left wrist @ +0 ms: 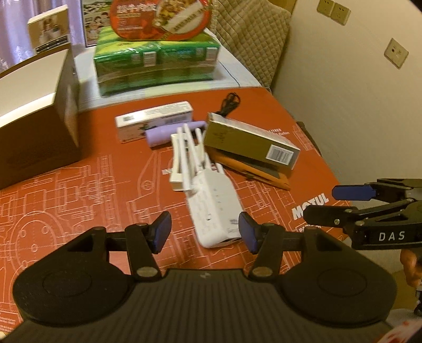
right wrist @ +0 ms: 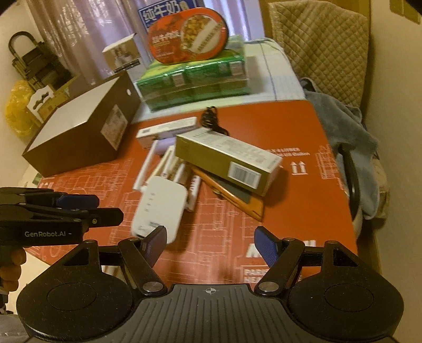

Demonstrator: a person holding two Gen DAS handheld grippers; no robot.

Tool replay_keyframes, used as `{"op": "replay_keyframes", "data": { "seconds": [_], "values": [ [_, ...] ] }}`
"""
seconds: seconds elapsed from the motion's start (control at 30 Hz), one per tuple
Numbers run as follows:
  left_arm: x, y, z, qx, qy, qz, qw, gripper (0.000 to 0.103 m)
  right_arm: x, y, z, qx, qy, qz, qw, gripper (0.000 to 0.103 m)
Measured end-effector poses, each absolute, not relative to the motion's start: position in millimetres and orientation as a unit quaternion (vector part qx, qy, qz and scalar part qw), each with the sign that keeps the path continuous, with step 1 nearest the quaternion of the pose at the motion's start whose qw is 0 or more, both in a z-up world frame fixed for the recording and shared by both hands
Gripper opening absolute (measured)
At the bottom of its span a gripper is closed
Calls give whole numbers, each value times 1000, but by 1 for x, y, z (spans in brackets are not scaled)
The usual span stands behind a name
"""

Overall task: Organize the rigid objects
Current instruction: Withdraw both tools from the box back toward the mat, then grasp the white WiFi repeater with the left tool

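Left gripper (left wrist: 204,232): jaws stood apart with nothing between the blue pads, hanging over the near edge of the red mat (left wrist: 79,184); the near end of the white wifi extender (left wrist: 213,208) lay just beyond and below the gap.
Right gripper (right wrist: 211,244): jaws stood wide, holding nothing, above the mat's near edge; its left pad overlapped the extender's near end in the right wrist view, and contact could not be told.
Wifi extender: lay flat near the middle of the mat, antennas pointing toward the far edge.
White rack (left wrist: 182,161): a slatted white piece lay against the extender's antennas.
Gold box (left wrist: 250,142): a long carton with a barcode on its end, tilted, resting on the orange flat object (left wrist: 253,171) right of the extender.
Small white box (left wrist: 155,118): lay beyond the antennas, toward the far edge.
Lilac cylinder (left wrist: 171,133): lay just in front of the small white box, touching the antennas' tips.
Black cable (left wrist: 229,104): coiled near the mat's far edge, behind the gold box.
Brown cardboard box (left wrist: 39,126): stood at the mat's left edge, well apart from the pile.
Green carton pack (left wrist: 155,66): sat beyond the mat's far edge, with a red oval meal tub (left wrist: 158,18) on top.
Person's hand (right wrist: 10,266): gripped the left gripper's handle at the left edge of the right wrist view.
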State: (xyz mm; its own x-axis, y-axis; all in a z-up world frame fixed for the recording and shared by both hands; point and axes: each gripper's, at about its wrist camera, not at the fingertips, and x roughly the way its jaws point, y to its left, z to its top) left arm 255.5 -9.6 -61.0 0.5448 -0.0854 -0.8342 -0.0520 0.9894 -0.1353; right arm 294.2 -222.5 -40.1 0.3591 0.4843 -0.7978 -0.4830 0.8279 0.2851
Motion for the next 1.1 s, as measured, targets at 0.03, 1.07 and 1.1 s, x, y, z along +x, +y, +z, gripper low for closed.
{"op": "replay_keyframes", "data": {
  "seconds": [0.03, 1.07, 1.1],
  "values": [
    [259, -14, -63, -68, 479, -10, 875, 53, 295, -226, -41, 1, 485, 291, 825, 71],
    [285, -44, -111, 41, 489, 59, 869, 58, 323, -261, -67, 18, 519, 277, 808, 71],
    [281, -39, -109, 38, 487, 61, 871, 57, 323, -259, -67, 17, 519, 280, 807, 71]
  ]
}}
